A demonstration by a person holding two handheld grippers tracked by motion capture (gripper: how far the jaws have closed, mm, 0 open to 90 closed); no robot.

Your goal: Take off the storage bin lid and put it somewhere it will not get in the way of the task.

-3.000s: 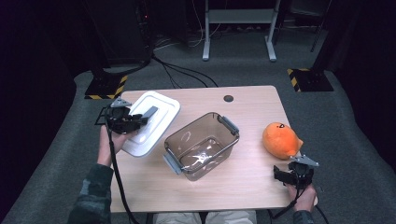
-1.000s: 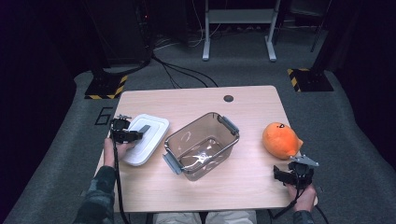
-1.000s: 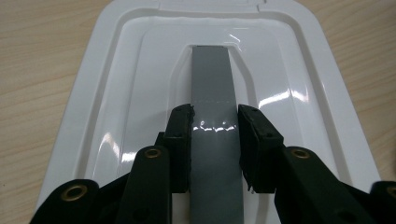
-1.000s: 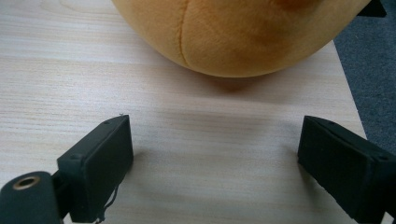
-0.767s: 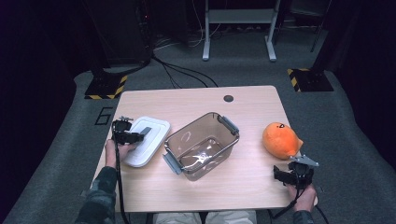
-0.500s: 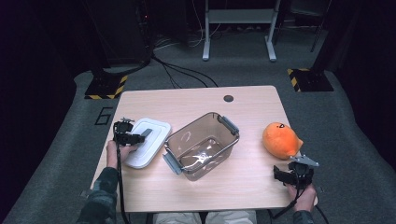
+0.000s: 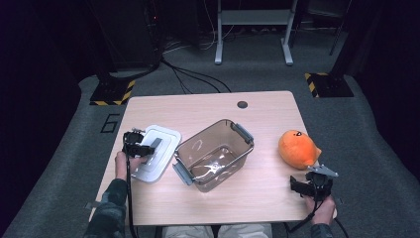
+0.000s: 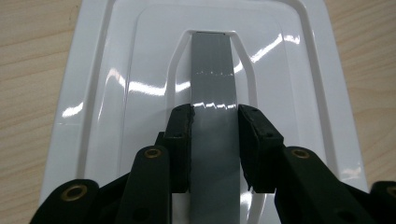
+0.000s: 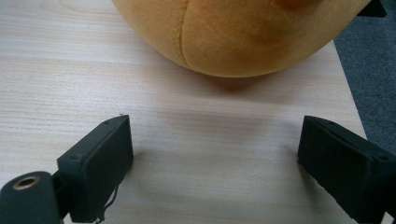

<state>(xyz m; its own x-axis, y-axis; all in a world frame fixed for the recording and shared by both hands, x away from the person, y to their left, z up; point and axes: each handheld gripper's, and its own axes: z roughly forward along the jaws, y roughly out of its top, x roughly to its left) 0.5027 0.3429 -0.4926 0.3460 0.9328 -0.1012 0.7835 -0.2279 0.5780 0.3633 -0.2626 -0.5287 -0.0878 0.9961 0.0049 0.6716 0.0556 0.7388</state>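
At the table's left edge, the left gripper [image 8: 215,140] clamps the grey handle [image 8: 213,88] of the white lid [image 7: 154,157] — lid beside the clear container [image 7: 214,154]; the right gripper [image 9: 215,168] gapes empty near the orange plush [image 9: 233,32]

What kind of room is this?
Probably a lab or recording studio: a light wooden table stands on grey carpet, with black-and-yellow striped stand bases and loose black cables behind it in the dark.

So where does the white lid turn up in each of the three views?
High view: white lid at table's left, beside the clear container, left gripper shut on its grey handle.
Left gripper view: lid across the frame, grey handle between the jaws.
Right gripper view: not in it.
Shared landmark: wooden table.
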